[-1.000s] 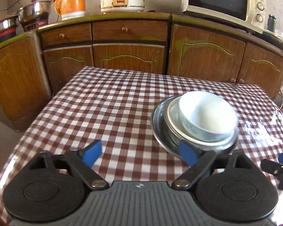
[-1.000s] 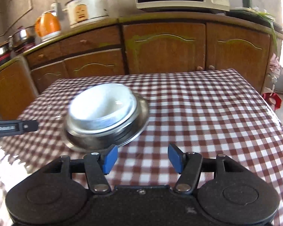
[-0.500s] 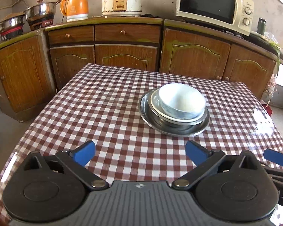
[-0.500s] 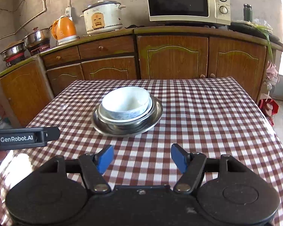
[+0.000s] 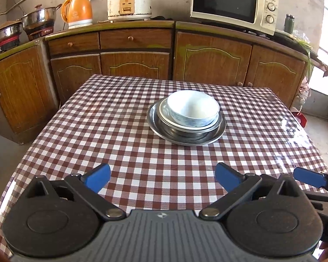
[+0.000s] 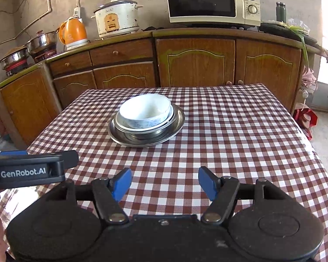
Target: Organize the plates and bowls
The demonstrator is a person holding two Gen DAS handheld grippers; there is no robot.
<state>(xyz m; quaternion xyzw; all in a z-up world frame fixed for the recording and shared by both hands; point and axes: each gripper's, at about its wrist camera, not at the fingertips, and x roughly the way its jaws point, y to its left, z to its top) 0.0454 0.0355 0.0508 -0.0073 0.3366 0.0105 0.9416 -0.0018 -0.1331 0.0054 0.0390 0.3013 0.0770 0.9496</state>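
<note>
Grippers farther back from bowl stack, jaws wider

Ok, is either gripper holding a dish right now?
No, the left gripper and the right gripper both stand open over bare tablecloth, well short of the white bowl stacked on the metal plate.

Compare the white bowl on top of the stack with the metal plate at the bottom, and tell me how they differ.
The white bowl is ceramic-looking with a faint blue pattern on its side; the metal plate is shiny steel. The white bowl is deep and narrower; the metal plate is shallow and the widest piece. The white bowl sits topmost, nested in other dishes; the metal plate rests directly on the checked tablecloth. Both are round, upright and look empty.
</note>
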